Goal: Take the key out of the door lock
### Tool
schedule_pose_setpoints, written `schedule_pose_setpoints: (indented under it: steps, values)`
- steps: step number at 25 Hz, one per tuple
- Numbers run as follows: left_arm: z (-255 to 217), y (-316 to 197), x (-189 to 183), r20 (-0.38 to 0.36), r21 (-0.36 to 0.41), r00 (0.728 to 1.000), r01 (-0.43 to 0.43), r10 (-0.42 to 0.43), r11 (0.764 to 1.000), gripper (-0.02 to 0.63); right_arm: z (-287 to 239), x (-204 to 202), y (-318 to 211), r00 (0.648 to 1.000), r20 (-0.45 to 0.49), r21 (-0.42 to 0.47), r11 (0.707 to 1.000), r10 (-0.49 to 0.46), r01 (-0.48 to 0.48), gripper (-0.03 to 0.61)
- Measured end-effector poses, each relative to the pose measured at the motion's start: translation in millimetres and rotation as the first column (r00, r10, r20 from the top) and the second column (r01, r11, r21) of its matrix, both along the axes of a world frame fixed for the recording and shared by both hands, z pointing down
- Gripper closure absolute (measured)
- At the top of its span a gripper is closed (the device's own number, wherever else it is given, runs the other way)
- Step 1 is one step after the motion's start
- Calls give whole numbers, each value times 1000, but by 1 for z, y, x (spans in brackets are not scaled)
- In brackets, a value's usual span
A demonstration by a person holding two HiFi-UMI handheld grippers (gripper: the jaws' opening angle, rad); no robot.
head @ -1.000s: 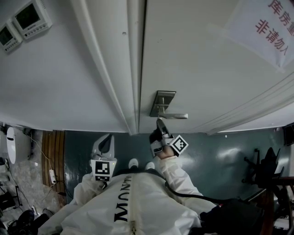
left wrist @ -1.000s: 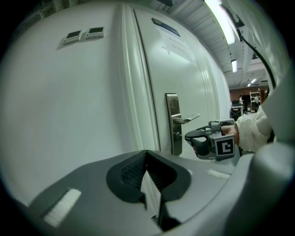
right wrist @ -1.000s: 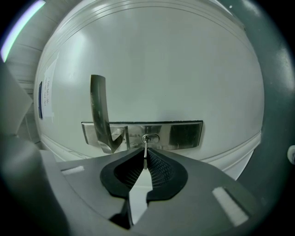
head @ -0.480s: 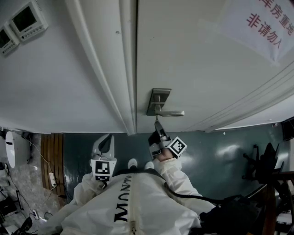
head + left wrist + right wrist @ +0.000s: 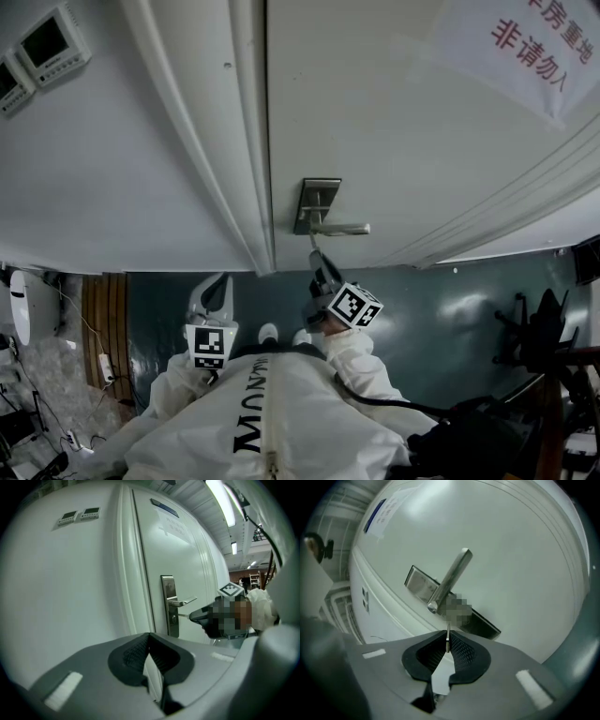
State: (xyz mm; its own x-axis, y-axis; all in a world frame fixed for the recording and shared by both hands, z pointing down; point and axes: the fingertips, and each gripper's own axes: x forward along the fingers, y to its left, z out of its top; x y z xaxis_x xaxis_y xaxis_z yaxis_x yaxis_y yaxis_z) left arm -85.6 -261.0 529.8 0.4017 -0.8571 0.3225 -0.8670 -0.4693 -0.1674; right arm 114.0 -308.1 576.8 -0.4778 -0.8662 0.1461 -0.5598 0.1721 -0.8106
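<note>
On the white door (image 5: 394, 122), a metal lock plate (image 5: 317, 204) carries a lever handle (image 5: 342, 228). My right gripper (image 5: 314, 255) points at the plate just below the handle and is shut on the thin metal key (image 5: 448, 638), which stands edge-on between the pads. In the left gripper view the key (image 5: 183, 616) spans from the right gripper (image 5: 199, 616) toward the lock plate (image 5: 169, 604); whether its tip is still in the keyhole I cannot tell. My left gripper (image 5: 214, 291) hangs back low at the left, shut and empty (image 5: 149, 637).
The door frame (image 5: 234, 141) runs left of the lock. Two wall control panels (image 5: 56, 37) sit at the upper left, and a paper notice (image 5: 525, 47) is on the door. A dark chair (image 5: 544, 347) stands at the right, with cables (image 5: 103, 361) at the left.
The right gripper has rolled about its own axis, so its marker cube now faces up more, and it has risen slightly. The left gripper has stayed put.
</note>
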Motion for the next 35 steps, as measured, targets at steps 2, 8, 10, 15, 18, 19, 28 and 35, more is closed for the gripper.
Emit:
schedule_pose_setpoints:
  steps: [2, 8, 10, 15, 18, 19, 28, 35]
  values:
    - [0, 0, 4, 0, 0, 1000, -3, 3, 1000, 614, -4, 2, 3, 991, -133, 25, 1000, -13, 16, 557]
    - [-3, -3, 14, -4, 13, 1000, -7, 7, 1000, 614, -23, 2, 19, 891, -453, 87, 992, -40, 89, 557]
    - [-4, -4, 19, -7, 16, 1000, -7, 7, 1000, 614, -34, 2, 25, 832, -554, 123, 986, -26, 112, 557]
    - [-7, -5, 27, -39, 7, 999, 23, -22, 1000, 614, -60, 6, 37, 673, -738, 223, 959, 49, 175, 557]
    - [-12, -3, 32, -22, 22, 999, 45, -44, 999, 614, -64, 11, 44, 678, -734, 232, 953, 41, 193, 557]
    - [-15, 0, 34, -15, 27, 998, 54, -54, 998, 614, -63, 13, 47, 684, -729, 229, 953, 33, 199, 557]
    - [-11, 37, 45, 25, 27, 996, 87, -87, 996, 614, -61, 31, 78, 713, -701, 232, 951, 16, 207, 557]
    - [-25, 72, 49, 11, 85, 999, 49, -50, 995, 614, -72, 33, 116, 714, -698, 268, 946, 59, 184, 555]
